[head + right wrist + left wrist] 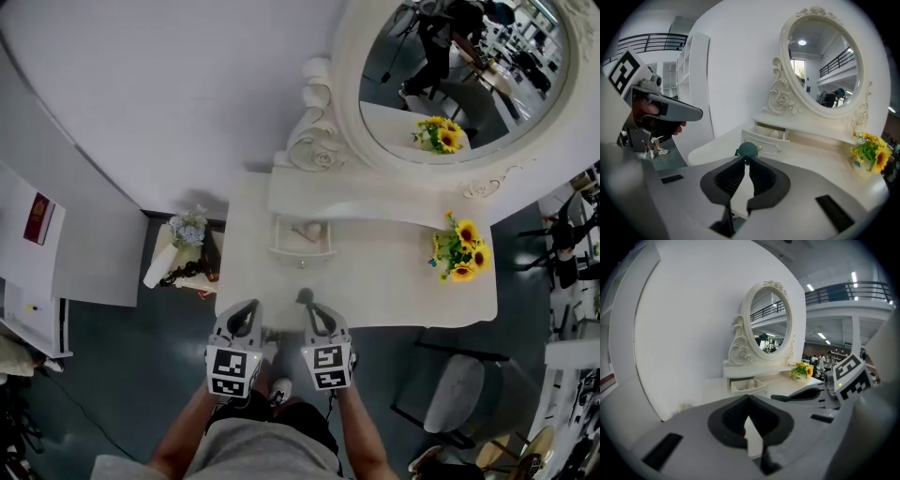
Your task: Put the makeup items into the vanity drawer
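The white vanity table (375,281) has its small drawer (302,249) pulled open, with a pale item (310,231) lying inside. Both grippers hover at the table's near edge. My right gripper (306,302) is shut on a dark green round-headed makeup item (747,149) that sticks out past its tips; the item also shows in the left gripper view (781,398). The open drawer (765,140) lies straight ahead of it. My left gripper (249,311) is beside it on the left, its tips (749,398) meeting with nothing seen between them.
A bunch of sunflowers (461,249) stands at the table's right end. The oval mirror (459,75) rises behind the drawer unit. A small stand with pale flowers (187,229) sits left of the table, and a grey stool (452,394) is at the lower right.
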Demonstrator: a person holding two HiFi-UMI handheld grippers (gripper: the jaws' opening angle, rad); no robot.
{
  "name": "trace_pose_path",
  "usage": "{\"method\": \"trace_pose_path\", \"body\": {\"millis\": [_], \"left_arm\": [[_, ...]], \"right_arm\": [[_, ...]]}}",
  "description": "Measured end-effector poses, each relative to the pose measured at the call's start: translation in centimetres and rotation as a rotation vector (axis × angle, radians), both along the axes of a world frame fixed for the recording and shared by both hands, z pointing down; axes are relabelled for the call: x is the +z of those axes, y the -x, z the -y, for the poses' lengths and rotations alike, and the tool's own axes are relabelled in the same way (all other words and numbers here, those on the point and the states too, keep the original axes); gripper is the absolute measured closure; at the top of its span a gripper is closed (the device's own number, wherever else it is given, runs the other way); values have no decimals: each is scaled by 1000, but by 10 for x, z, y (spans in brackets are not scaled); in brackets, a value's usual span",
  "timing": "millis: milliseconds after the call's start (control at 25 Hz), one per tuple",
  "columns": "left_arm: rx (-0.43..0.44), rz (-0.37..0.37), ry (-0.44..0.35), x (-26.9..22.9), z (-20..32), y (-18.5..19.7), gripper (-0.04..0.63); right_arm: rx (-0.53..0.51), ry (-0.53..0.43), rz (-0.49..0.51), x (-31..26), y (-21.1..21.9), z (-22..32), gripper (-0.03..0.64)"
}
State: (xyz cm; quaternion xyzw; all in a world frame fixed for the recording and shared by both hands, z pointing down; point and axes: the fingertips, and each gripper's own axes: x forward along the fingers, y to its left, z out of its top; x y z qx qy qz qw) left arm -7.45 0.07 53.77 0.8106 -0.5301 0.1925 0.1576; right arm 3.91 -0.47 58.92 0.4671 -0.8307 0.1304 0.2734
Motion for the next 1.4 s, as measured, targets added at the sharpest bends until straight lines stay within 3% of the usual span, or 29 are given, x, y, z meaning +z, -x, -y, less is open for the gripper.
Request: {"method": "trace_pose_path", "body": {"millis": [680,1400], "left_arm": [[8,4,-83,-62,45,-10,595],[-24,20,32,-16,128,6,595]], "right_arm": [[23,-115,15,-74,-14,46,574],[13,-5,38,-25,0,135,574]]}}
